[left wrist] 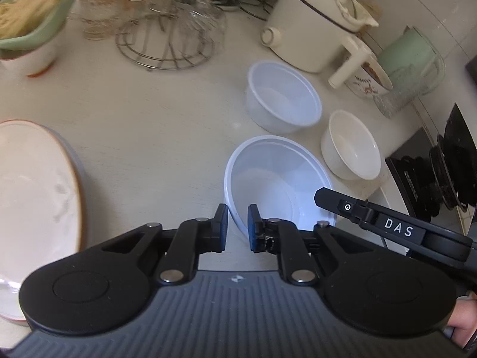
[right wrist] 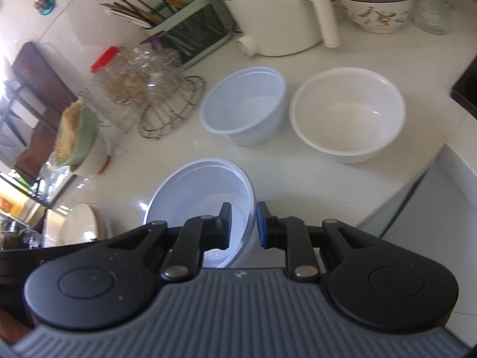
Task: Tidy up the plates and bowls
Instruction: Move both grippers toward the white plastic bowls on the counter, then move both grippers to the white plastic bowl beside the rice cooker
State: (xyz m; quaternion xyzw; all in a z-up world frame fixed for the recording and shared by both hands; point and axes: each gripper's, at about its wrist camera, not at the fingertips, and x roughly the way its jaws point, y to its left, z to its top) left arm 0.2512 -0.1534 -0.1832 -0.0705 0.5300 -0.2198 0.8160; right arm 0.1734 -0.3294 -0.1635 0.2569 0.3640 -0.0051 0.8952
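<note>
Right, status:

step: both tongs are on the same translucent plastic bowl [left wrist: 277,179], one at each side of the rim. Reads as the grip stage, ahead of moving it.

left tongs [left wrist: 237,228]: nearly closed, the bowl's near-left wall sits between the pads. The gap looks a bit wider than the wall, so I can't confirm that both pads press.

right tongs [right wrist: 243,225]: nearly closed, astride the right-hand wall, one pad inside the bowl and one outside. Looks like a pinch on the rim.

bowl location: on the worktop [left wrist: 155,125], just ahead of both tongs, apart from the second plastic bowl [left wrist: 283,97] behind it and the white ceramic bowl [left wrist: 351,144] to its right.

bowl orientation: mouth up, tipped slightly toward the far side. Round, so no real long axis; the symmetry axis is near vertical.

next move (judgement): lift it level and nest it into the matching plastic bowl behind. That calls for clearing the rim first, then centring over it.

risk: thin wall, so it likely flexes or slips under a one-sided pinch.

other: stacked plates [left wrist: 35,197] at far left, untouched.
</note>
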